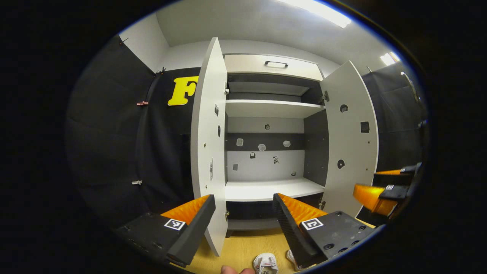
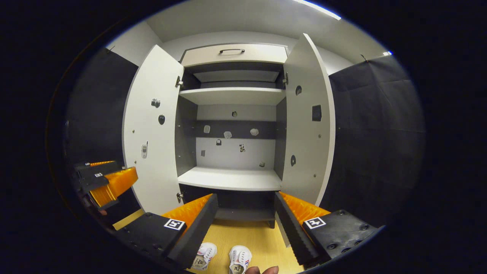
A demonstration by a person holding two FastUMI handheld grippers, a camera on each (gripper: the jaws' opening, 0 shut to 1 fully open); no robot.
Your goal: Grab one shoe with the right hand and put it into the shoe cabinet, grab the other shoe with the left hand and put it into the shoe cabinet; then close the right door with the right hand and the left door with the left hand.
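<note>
Both shoes [image 2: 222, 258] sit on the floor, bottom centre of frame, ungrasped. Right gripper [image 2: 245, 217] and left gripper [image 1: 243, 217] gape empty. Risk: open right door [image 2: 308, 125] snagging the shoe-carrying arm.

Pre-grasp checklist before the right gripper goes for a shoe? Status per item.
1. Right gripper open, nothing between its fingers: ok.
2. Left gripper open, nothing between its fingers: ok.
3. Both shoes in sight on the wooden floor: left shoe and right shoe side by side in the right gripper view: ok.
4. Left door and right door swung open: ok.
5. Lower shelf free for the shoes: ok.
6. Person's fingertips at the bottom edge beside the right shoe; whether they touch it: cannot tell.
</note>
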